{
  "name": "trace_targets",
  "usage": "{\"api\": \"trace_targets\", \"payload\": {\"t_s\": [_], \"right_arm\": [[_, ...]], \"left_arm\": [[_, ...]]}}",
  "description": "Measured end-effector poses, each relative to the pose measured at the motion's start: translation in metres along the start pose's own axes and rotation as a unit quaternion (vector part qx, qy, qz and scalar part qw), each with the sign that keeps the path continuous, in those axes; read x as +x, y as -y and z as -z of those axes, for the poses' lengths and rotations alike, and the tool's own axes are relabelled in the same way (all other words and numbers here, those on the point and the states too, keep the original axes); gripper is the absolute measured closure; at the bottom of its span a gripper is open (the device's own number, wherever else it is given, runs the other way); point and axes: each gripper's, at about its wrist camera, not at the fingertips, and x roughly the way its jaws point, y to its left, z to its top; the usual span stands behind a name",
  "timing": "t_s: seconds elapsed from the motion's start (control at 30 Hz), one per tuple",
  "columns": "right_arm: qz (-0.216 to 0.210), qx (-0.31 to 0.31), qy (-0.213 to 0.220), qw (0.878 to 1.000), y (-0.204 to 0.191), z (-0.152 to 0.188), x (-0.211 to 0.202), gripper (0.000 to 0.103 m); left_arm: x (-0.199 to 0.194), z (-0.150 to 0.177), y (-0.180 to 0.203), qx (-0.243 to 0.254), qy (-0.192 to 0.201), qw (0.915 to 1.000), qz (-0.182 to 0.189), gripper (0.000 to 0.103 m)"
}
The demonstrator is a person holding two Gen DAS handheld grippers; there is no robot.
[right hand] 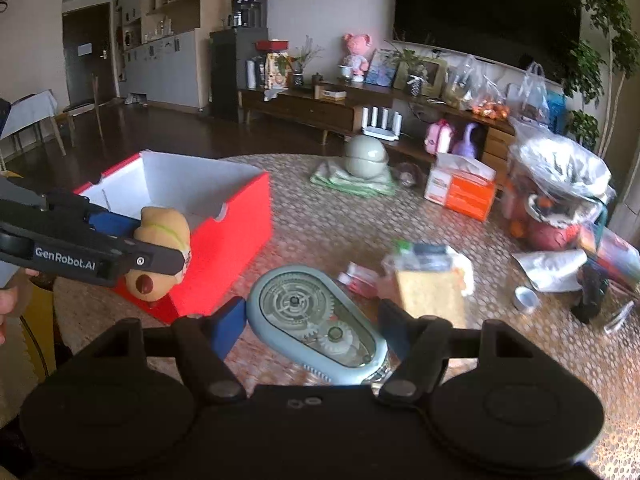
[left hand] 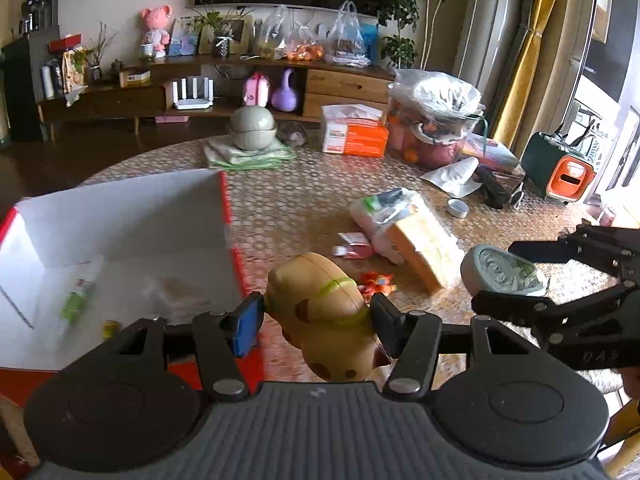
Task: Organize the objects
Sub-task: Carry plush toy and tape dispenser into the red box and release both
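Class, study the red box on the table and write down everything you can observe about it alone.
The red box is an open, lidless rectangular carton, red outside and plain white inside, apparently cardboard. It sits upright on the patterned round table, at its left side as both views show it. One top edge has a small notch. Inside lie a green-and-white tube, something in clear wrapping and a small yellow item. The tan spotted toy in the left gripper hangs beside its near corner; whether they touch cannot be told.
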Motion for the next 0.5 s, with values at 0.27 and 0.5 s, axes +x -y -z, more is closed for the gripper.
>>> {"api": "trace_targets", "payload": {"t_s": [0.27,0.5], "right_arm": [[-0.027,-0.031,0.004,0.999,-0.047,-0.027,0.019,0.031],[-0.041,-0.059,0.008,0.997,-0.087,-0.05,0.042,0.031]], "left_arm": [[-0.023,0.005,-0.048,-0.01,0.001,0.9995,-0.031,0.045],[-0.037,0.009,-0.091,-0.018,-0.001,0.9979,-0.063,0.045]]}}
